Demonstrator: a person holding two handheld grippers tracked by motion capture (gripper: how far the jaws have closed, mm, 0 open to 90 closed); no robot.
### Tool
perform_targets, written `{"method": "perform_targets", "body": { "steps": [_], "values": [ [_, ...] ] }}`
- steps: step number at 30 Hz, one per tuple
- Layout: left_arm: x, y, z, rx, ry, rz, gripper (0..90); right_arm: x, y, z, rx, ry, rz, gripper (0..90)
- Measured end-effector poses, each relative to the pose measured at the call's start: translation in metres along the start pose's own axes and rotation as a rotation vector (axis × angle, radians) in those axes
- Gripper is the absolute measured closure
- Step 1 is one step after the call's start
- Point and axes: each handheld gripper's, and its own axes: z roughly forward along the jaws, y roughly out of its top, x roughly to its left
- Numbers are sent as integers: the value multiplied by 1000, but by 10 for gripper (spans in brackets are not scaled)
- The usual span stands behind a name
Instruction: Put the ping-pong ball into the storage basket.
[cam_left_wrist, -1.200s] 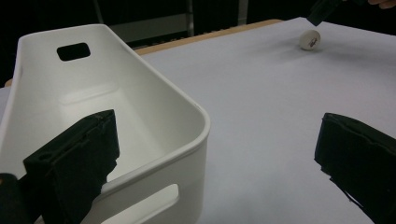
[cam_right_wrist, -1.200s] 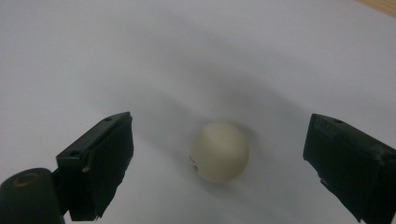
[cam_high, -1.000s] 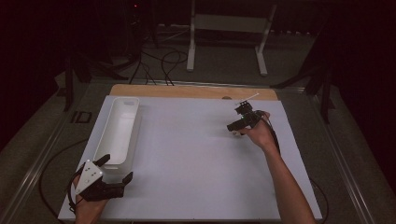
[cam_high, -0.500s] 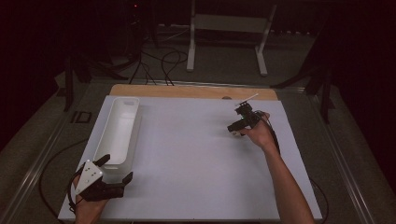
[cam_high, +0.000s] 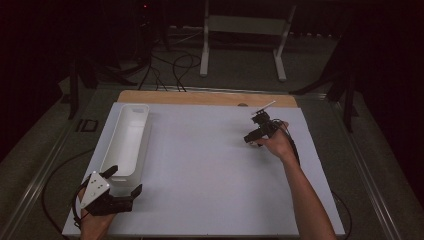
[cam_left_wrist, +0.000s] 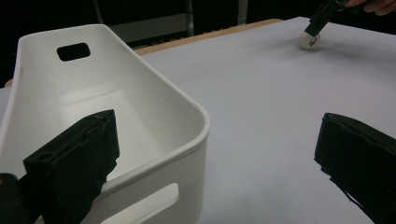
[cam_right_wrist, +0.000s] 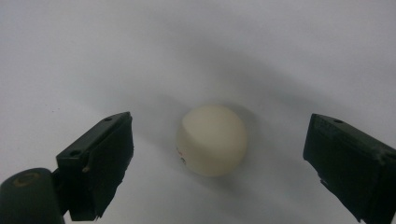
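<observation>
Little has been moved since the earlier frames: the right hand-held gripper (cam_high: 252, 137) is kept near the table's far right corner, and the left hand-held gripper (cam_high: 122, 184) is kept at the near left corner, in much the same poses. In the right gripper view, a cream ball (cam_right_wrist: 211, 139) is seen lying on the white table (cam_high: 200, 165) between the two black jaws, which are spread wide and are touching it on neither side; a small dark mark is carried on the ball's lower left. In the left gripper view the same ball (cam_left_wrist: 310, 40) is seen far off, just under the tip of the right hand-held gripper (cam_left_wrist: 322, 16). The left hand-held gripper's jaws are also spread, set astride the near end wall of a long white bin (cam_high: 127, 140): one jaw is placed inside the bin (cam_left_wrist: 116, 116), the other outside over bare table. The bin is laid along the table's left edge, with a handle slot cut in each end wall. The left hand (cam_high: 92, 225) is seen at the near edge.
</observation>
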Motion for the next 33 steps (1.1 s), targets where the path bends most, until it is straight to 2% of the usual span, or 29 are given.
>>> {"method": "perform_targets", "body": {
  "steps": [11,25,33],
  "values": [
    [0,0,0,-1,0,0,3,0,0,4,21,-2,-3,83],
    [0,0,0,-1,-1,-1,3,-2,0,7,51,-1,17,92],
    [0,0,0,-1,-1,0,3,-1,0,10,65,5,31,200]
  ]
}}
